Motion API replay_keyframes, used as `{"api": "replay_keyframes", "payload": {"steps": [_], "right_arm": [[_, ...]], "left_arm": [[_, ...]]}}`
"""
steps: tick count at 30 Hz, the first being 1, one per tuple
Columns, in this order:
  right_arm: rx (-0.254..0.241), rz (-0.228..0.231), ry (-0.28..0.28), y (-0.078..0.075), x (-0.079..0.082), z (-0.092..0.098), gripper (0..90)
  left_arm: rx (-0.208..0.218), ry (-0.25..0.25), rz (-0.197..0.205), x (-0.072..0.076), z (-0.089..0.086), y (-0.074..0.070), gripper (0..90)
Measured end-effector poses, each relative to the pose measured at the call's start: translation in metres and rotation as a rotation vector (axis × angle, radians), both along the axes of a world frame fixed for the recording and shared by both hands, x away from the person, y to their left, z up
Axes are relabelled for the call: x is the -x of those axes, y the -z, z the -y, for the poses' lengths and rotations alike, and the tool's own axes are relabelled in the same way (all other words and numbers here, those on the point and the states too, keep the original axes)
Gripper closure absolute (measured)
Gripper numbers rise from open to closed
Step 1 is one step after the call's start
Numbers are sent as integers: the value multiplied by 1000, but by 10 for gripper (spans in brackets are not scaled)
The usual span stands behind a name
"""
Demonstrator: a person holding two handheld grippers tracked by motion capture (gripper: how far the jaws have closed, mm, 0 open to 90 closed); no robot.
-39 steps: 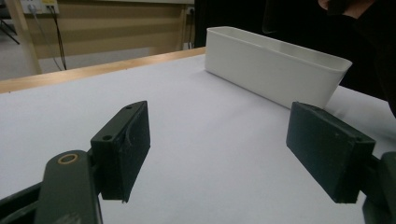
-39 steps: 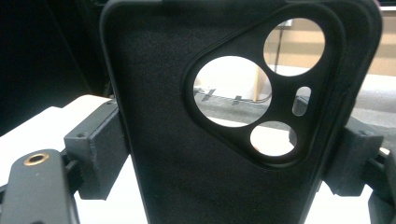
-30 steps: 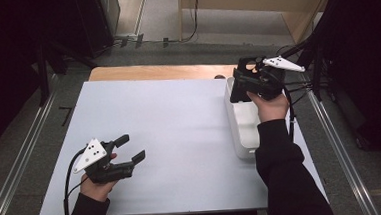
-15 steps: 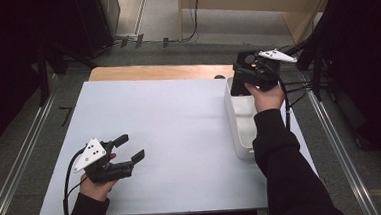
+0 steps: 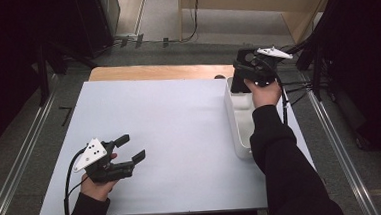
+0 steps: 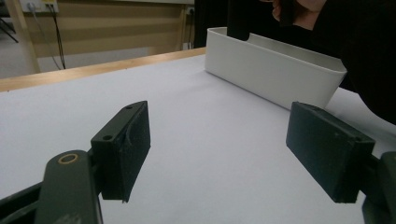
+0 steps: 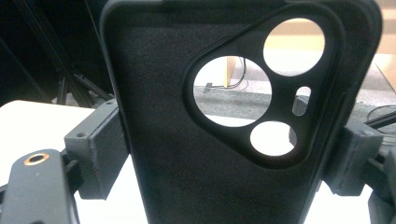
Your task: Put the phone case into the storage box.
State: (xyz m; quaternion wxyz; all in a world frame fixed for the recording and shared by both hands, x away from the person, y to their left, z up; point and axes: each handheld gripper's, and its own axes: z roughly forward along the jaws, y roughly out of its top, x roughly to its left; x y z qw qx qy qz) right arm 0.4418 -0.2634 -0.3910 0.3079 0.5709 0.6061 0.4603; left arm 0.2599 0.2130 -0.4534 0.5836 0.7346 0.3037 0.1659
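A: The right gripper (image 5: 241,79) has its jaws clamped on the side edges of a black phone case (image 7: 224,116), held over the far end of the white bin (image 5: 237,119) at the surface's right edge. It should go down slowly, clear of the bin's walls.

B: And its orientation?

A: Long axis upright, camera cutouts at the top (inner face toward the gripper's camera). The left gripper (image 5: 131,148) rests near the front-left corner, jaws apart, empty.
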Motion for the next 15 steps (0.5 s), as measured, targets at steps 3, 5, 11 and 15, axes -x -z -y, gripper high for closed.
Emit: {"api": "replay_keyframes", "payload": {"steps": [3, 5, 11, 15], "right_arm": [[15, 2, 0, 2, -4, -1, 137], [21, -6, -2, 3, -7, -3, 137], [23, -23, 7, 12, -17, -4, 137], [14, -47, 18, 19, -23, -2, 136]], "left_arm": [[-2, -3, 2, 0, -1, -1, 216], [2, -3, 5, 0, -1, -1, 216], [2, 1, -1, 0, 1, 0, 216], [-4, 9, 2, 0, 1, 0, 216]]}}
